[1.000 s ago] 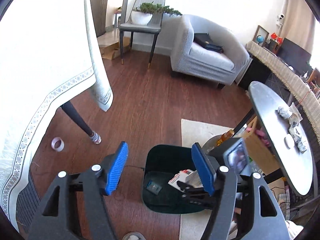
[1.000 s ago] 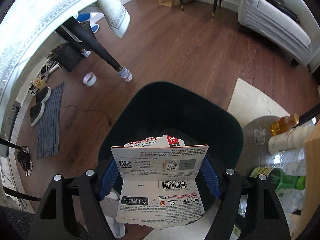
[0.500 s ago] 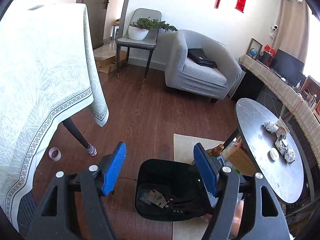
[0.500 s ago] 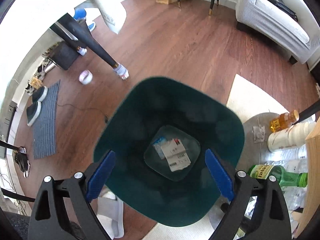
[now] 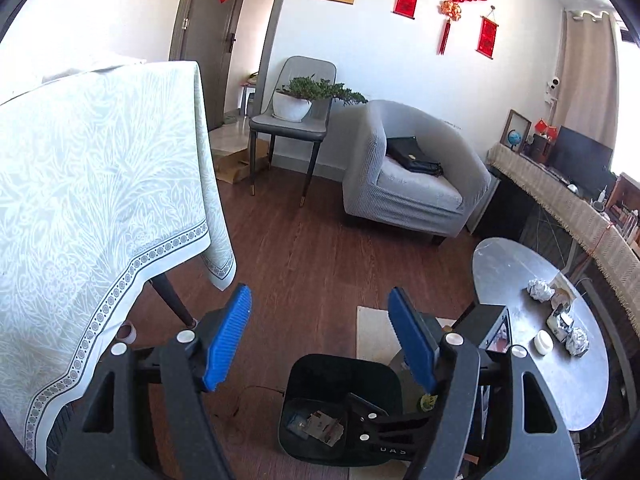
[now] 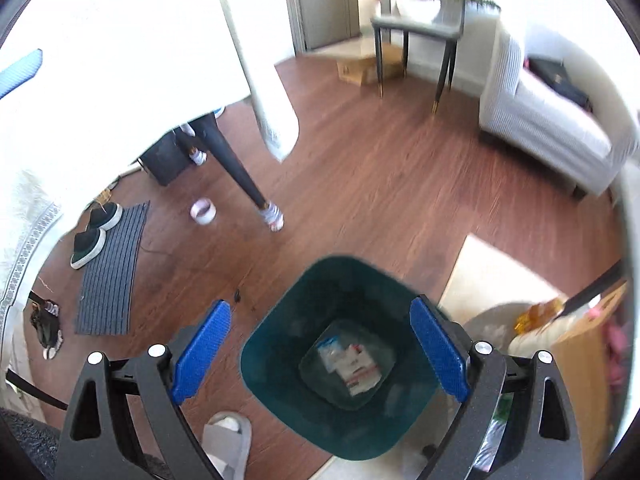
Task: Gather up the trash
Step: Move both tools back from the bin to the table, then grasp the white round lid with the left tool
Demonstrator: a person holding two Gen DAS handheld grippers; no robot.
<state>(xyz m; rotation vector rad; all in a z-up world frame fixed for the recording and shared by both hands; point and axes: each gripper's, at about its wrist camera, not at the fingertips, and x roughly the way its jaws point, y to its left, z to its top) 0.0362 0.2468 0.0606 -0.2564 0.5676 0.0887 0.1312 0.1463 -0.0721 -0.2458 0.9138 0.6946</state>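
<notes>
The dining worktop (image 5: 100,184) under its pale patterned cloth filled the left of your left wrist view, with the grey armchair (image 5: 408,184) against the far wall and the round dark worktop (image 5: 520,280) to the right. On that round worktop lay crumpled foil balls (image 5: 538,290), one near its far edge and one toward the near side (image 5: 577,342), with a small white round object (image 5: 543,342) beside the nearer one. The dark green trash bin (image 6: 280,360) stood on the wood floor (image 6: 380,200) at the corner of a cream rug (image 6: 496,280), directly below your right gripper (image 6: 320,352). Your right jaws stood wide apart with nothing between them, and the printed paper packaging (image 6: 352,364) lay flat on the bottom of the bin, beside a smaller pale wrapper (image 6: 330,350). Your left gripper (image 5: 320,340) was held up beside the bin, its jaws also well apart and gripping nothing, with open floor showing between its blue pads (image 5: 228,340). A pair of dark shoes (image 6: 94,236) sat by a striped mat (image 6: 112,272), and a roll of tape (image 6: 203,211) lay near the dining worktop's leg (image 6: 240,172).
</notes>
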